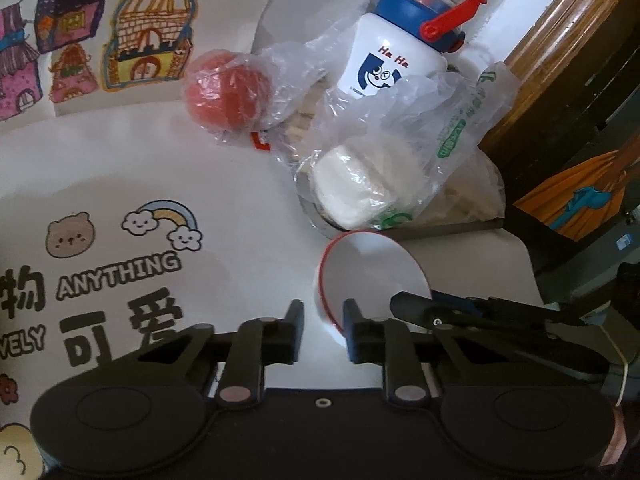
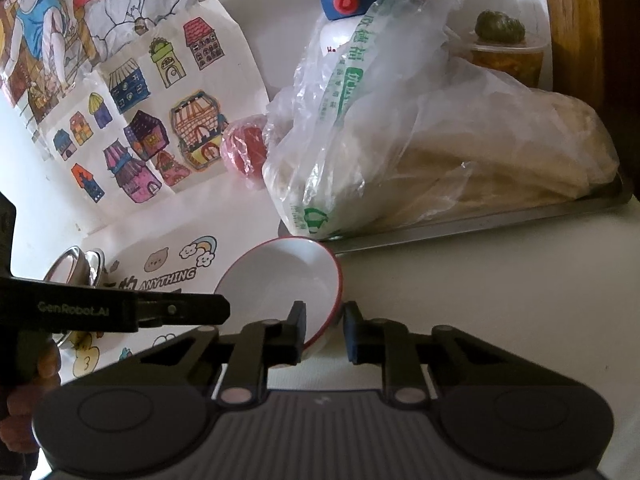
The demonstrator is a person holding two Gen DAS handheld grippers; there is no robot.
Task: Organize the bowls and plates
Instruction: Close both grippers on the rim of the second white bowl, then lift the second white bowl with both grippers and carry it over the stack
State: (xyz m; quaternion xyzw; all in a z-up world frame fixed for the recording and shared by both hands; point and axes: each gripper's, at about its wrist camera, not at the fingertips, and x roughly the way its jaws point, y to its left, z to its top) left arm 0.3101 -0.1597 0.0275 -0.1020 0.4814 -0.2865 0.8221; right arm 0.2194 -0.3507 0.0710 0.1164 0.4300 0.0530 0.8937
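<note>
A white bowl with a red rim [image 1: 372,276] is tilted on the white table, also in the right wrist view [image 2: 284,280]. My left gripper [image 1: 323,330] straddles its near rim, jaws narrowly apart around the wall. My right gripper [image 2: 323,330] also straddles the rim, one finger inside, one outside. The right gripper's finger [image 1: 416,306] shows at the bowl's right side in the left wrist view. The left gripper's arm [image 2: 120,312] shows left of the bowl. Steel bowls [image 2: 76,268] stand at far left.
A metal tray [image 2: 500,220] behind the bowl holds bagged flatbreads [image 2: 480,160] and a bagged bun [image 1: 360,188]. A wrapped red fruit [image 1: 228,94], a white bottle with a blue cap [image 1: 396,56] and a wooden chair [image 1: 560,40] stand beyond.
</note>
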